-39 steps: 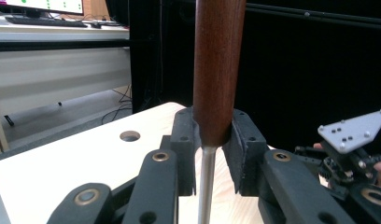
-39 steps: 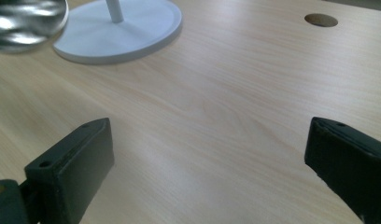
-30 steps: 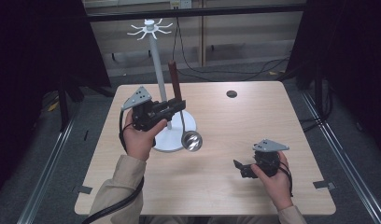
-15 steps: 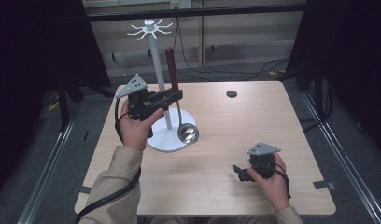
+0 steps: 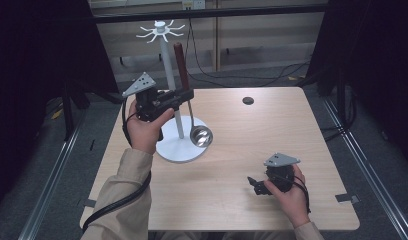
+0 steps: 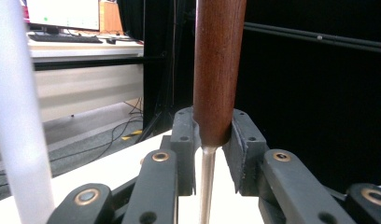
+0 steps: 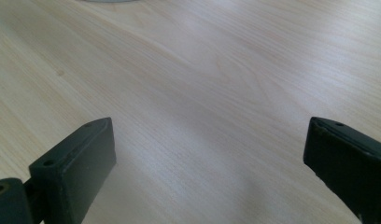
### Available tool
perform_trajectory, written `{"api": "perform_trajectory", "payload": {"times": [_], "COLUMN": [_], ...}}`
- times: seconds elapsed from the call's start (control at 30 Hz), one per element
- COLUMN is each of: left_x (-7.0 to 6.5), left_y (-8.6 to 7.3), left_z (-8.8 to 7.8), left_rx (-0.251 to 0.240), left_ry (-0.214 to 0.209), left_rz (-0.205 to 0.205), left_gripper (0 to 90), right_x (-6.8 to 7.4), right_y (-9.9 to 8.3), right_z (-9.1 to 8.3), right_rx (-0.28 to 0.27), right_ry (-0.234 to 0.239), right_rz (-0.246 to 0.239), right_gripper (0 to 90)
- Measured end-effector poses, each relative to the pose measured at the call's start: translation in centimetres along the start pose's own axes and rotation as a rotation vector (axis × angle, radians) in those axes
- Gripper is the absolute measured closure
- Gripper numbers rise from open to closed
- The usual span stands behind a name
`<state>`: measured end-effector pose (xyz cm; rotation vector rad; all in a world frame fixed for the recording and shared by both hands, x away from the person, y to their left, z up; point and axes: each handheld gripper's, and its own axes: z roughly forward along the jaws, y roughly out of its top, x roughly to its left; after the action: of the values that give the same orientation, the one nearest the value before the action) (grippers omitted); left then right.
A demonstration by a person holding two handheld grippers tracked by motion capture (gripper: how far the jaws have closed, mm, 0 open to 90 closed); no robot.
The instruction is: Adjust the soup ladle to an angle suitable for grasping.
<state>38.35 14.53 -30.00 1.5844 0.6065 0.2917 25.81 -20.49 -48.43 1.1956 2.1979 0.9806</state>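
At the upper left of the high view, the left gripper is clamped on a ladle, held upright just beside the white post of the rack. The jaws pinch the low end of the brown wooden handle, right where it meets the thin metal shank; in the left gripper view that handle rises straight up between the two pads, and the shank drops below them. The steel bowl hangs low, over the edge of the rack's round base near the middle of the frame. The ladle looks stiff and fairly light, bottom-heavy at the bowl, so it should hang true; the polished wood may be slick, and a grip on the taper could let it slide or swing. At the lower right, the right gripper rests on the table, its jaws wide apart with nothing between them.
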Motion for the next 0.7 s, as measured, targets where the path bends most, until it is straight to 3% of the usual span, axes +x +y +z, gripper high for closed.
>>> {"api": "perform_trajectory", "payload": {"times": [0.17,0.37,0.7], "left_x": [0.5,0.7,1.4], "left_y": [0.4,1.1,0.8], "left_z": [-0.2,-0.4,-0.6], "left_rx": [-0.021,-0.018,-0.013], "left_ry": [0.005,0.009,0.013], "left_rz": [-0.018,-0.005,-0.026], "left_gripper": [74.3,74.3,74.3], "right_x": [0.0,0.1,0.1], "right_y": [0.2,0.2,0.2], "right_z": [-0.2,-0.2,-0.3], "right_rx": [-0.012,-0.017,-0.024], "right_ry": [-0.004,0.002,0.003], "right_rz": [0.009,0.008,0.009], "right_gripper": [2.1,2.2,2.2]}}
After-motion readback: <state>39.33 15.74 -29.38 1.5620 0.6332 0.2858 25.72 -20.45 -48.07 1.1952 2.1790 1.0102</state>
